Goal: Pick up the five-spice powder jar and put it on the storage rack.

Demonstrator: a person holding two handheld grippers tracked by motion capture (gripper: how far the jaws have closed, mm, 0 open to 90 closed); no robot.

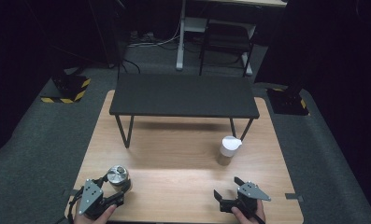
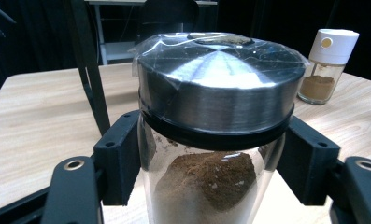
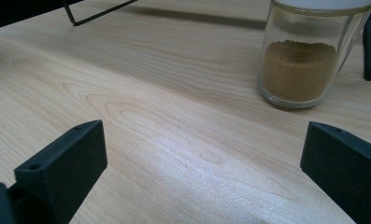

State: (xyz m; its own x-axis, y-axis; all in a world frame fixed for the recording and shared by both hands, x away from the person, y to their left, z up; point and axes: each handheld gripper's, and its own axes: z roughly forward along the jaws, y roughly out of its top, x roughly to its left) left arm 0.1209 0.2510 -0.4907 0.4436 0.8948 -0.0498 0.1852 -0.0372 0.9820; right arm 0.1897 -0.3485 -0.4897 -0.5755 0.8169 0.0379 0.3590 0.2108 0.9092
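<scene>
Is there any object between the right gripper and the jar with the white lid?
No. The right gripper is open, and bare table lies between it and the white-lidded jar. The black shelf stands farther back, behind the jar.

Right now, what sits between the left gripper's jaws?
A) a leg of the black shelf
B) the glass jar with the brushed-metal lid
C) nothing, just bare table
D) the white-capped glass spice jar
B: in the left gripper view the glass jar with the brushed-metal lid, part full of brown powder, stands between the two black jaws, while the white-capped glass spice jar stands farther off on the table.
</scene>
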